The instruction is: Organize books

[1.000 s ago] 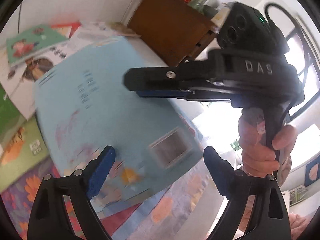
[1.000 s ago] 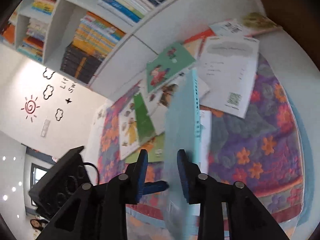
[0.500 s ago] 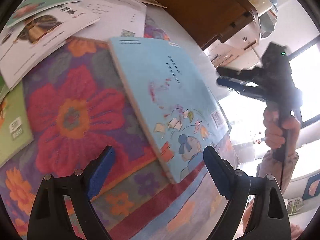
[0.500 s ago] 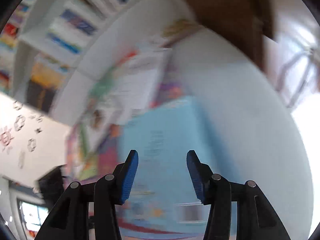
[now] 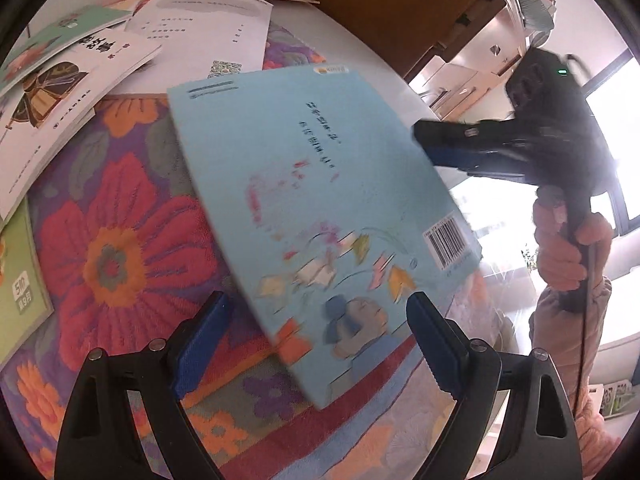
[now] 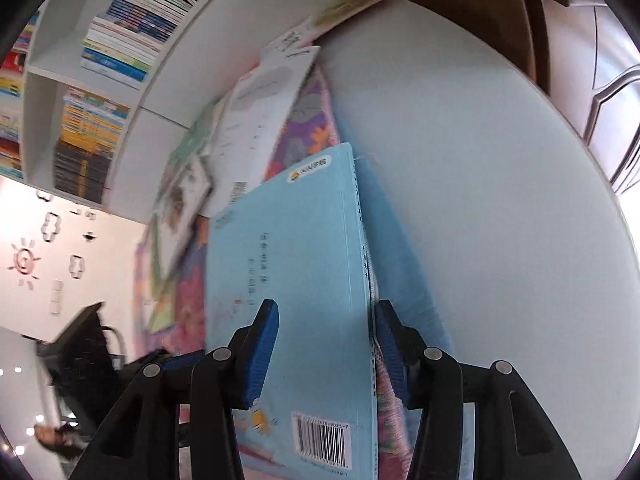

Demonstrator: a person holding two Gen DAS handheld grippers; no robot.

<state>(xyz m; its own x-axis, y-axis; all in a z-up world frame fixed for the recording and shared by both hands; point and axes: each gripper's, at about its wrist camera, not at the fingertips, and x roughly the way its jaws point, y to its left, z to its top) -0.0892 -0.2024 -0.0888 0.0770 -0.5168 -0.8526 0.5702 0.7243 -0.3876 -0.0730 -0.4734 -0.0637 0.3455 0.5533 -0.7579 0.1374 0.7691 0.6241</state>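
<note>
Left of me, scattered books (image 5: 72, 92) crowd the floral mat (image 5: 120, 248); bare white table (image 6: 480, 200) lies right. My left gripper (image 5: 316, 340) hangs released, fingers straddling the blue book's (image 5: 320, 200) near corner without touching. My right gripper (image 6: 324, 352) is unclenched over the book's spine edge, holding nothing.

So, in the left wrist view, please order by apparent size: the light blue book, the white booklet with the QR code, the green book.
1. light blue book
2. white booklet
3. green book, partly cut off, so unsure
</note>
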